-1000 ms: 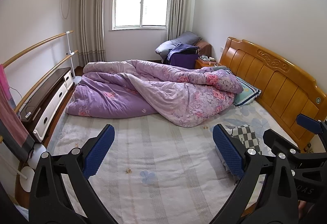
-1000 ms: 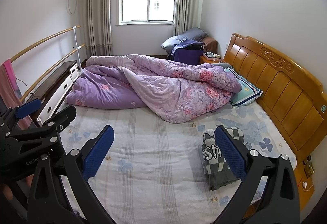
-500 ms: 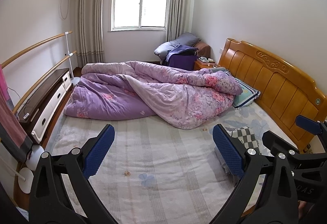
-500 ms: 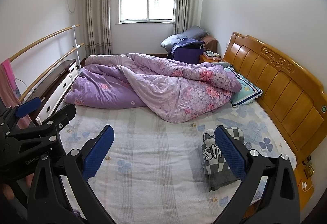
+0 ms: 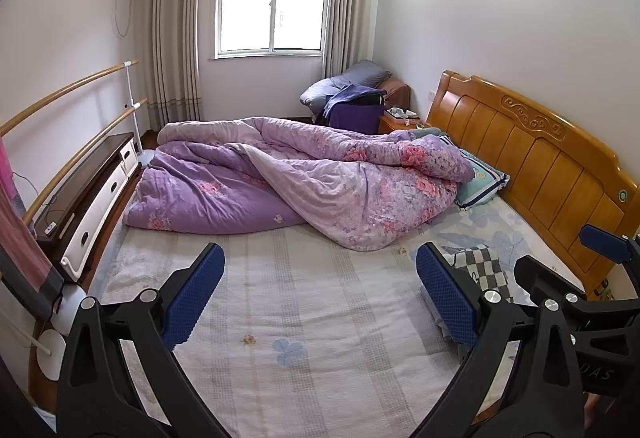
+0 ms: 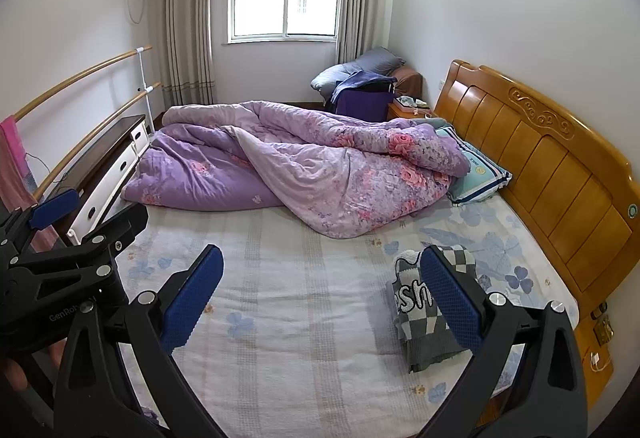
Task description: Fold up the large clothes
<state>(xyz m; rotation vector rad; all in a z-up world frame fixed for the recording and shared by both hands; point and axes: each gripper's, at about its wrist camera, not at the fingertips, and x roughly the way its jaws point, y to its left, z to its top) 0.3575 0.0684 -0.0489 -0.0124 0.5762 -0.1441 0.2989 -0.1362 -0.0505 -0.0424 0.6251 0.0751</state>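
A folded grey-and-white checkered garment (image 6: 428, 306) with white letters lies on the bed sheet (image 6: 304, 318) near the headboard; in the left wrist view (image 5: 480, 266) it is partly hidden behind the right finger. My left gripper (image 5: 320, 298) is open and empty above the sheet. My right gripper (image 6: 320, 298) is open and empty, its right finger (image 6: 452, 298) in front of the garment. The left gripper's body also shows in the right wrist view (image 6: 60, 262), at the left.
A crumpled purple floral quilt (image 5: 304, 178) fills the far half of the bed. A pillow (image 6: 476, 174) lies against the wooden headboard (image 6: 552, 166). A low cabinet (image 5: 88, 198) and wooden rails (image 5: 68, 94) run along the left wall. A pile of bedding (image 5: 352, 90) sits under the window.
Both grippers have drifted back and up a little, so the bed looks slightly farther and lower. Both stay open and empty; the garment has not moved.
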